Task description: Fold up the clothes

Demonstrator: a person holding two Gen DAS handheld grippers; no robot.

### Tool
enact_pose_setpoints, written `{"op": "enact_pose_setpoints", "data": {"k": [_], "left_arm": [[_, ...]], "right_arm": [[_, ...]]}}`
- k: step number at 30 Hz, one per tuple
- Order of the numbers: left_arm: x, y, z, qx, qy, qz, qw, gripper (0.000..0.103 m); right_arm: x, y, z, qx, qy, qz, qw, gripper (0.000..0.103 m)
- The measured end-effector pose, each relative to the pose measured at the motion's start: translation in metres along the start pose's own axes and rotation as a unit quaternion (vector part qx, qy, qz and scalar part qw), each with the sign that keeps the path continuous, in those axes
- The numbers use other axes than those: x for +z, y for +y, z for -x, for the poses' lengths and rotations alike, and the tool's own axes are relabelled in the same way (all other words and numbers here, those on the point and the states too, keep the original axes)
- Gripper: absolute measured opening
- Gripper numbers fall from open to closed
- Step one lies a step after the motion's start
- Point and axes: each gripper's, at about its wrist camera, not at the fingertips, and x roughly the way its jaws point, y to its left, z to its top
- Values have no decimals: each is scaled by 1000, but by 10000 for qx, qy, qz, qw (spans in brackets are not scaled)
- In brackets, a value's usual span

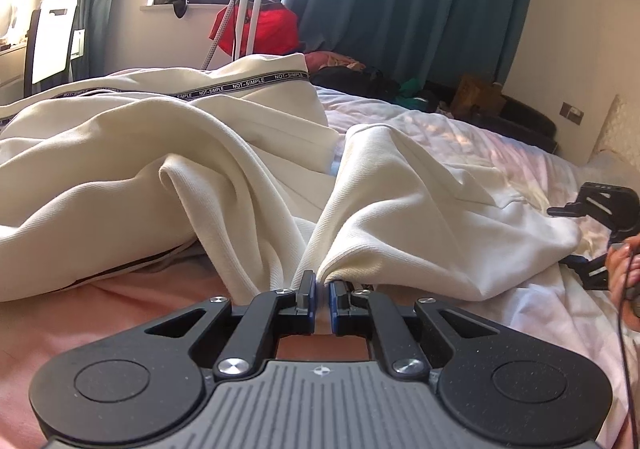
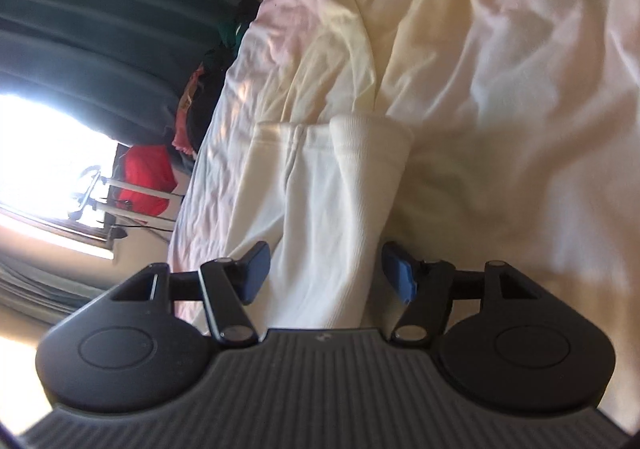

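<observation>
Left tongs (image 1: 319, 291) clamped on a pinch of the cream garment (image 1: 168, 137); right tongs (image 2: 325, 273) spread wide, sleeve cuff (image 2: 370, 145) between, untouched. Best closed lower on the sleeve, then drawn flat across the bed (image 1: 460, 137).

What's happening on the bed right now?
A person is folding a cream garment on the bed with handheld tongs. The left tongs are shut, pinching a fold of the fabric. The right tongs are open, with a cuffed end of the garment lying between the pads, not gripped.
</observation>
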Motion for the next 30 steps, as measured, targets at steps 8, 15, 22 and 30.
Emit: {"op": "enact_pose_setpoints", "data": {"k": [8, 15, 22, 30], "left_arm": [[0, -2, -5, -61, -69, -49, 9999, 9], [3, -4, 1, -149, -8, -170, 9997, 44], [-1, 68, 35, -455, 347, 1807, 9819, 82], [-32, 206, 44, -452, -104, 5469, 8359, 89]], "right_arm": [[6, 16, -18, -507, -555, 760, 9943, 12], [26, 25, -20, -476, -927, 1024, 9893, 7], [53, 19, -38, -586, -1119, 895, 9879, 7], [67, 6, -41, -725, -1170, 898, 9864, 7]]}}
